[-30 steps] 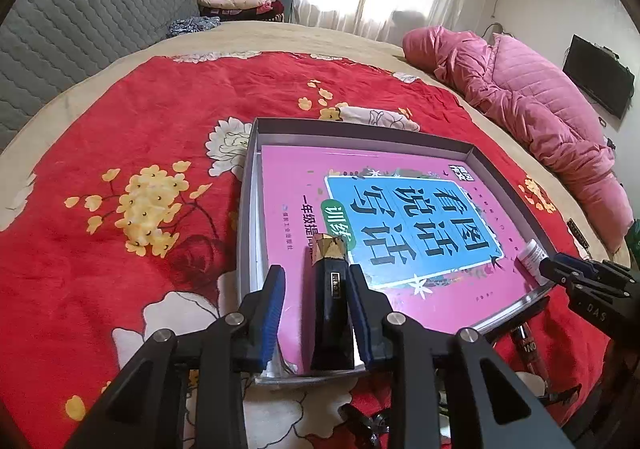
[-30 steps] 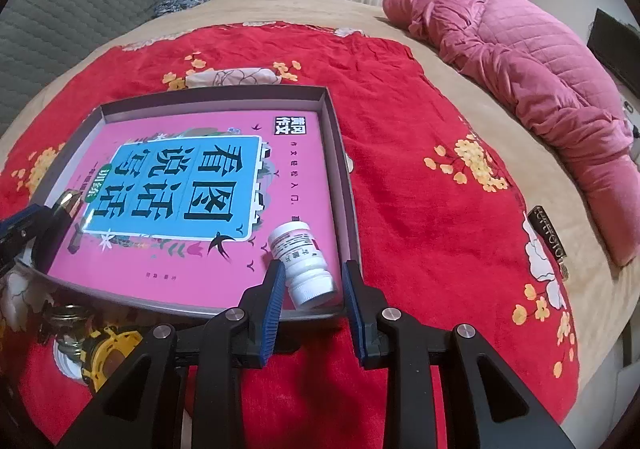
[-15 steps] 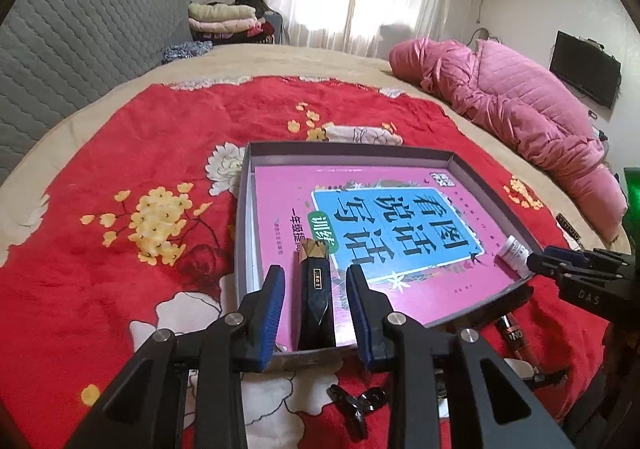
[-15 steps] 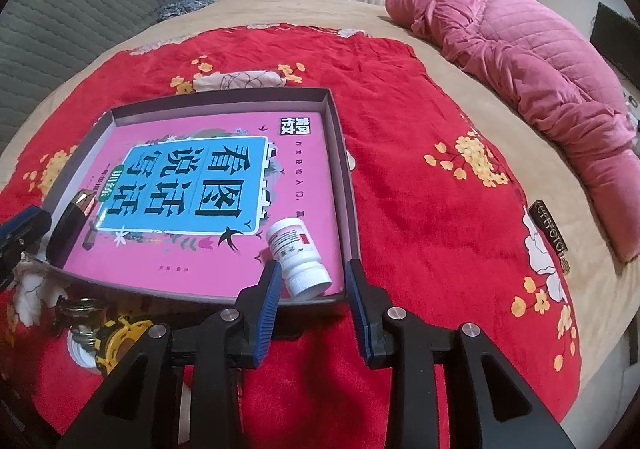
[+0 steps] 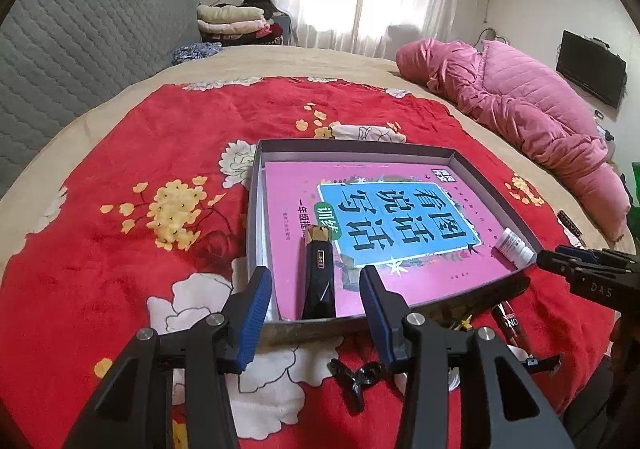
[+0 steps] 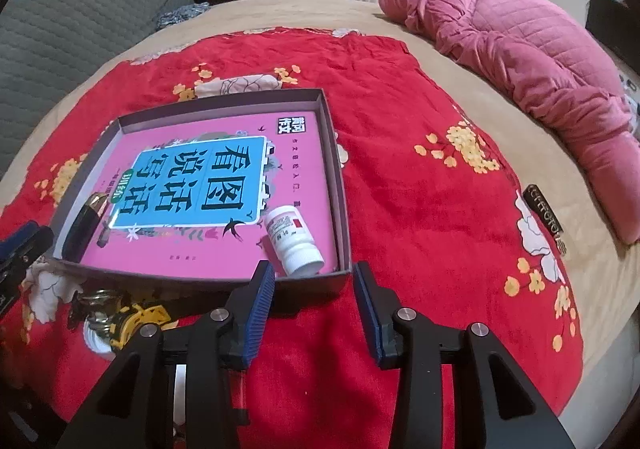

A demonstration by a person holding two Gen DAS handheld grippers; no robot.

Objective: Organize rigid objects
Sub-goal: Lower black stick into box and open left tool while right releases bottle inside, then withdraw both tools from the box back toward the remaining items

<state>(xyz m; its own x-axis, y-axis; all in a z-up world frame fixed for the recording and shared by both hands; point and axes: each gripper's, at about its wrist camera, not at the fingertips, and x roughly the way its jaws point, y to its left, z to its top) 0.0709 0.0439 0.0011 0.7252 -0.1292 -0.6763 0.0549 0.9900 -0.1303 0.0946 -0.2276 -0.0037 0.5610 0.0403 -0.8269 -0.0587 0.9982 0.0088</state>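
Lying in the gray box (image 6: 336,185): pink book (image 6: 208,249), white bottle (image 6: 294,241), black lighter (image 5: 318,281).

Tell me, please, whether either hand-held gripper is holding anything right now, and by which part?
Nothing is held. The left hand-held gripper and right hand-held gripper are open; the lighter and bottle lie in the box.

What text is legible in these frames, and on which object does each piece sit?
"看图说话写话": blue panel of the pink book in the box.
"训练": green tag on the book cover.
"DAS": right gripper body, seen in the left wrist view.
White bottle label, black item badge, black strip on the bed: unreadable.
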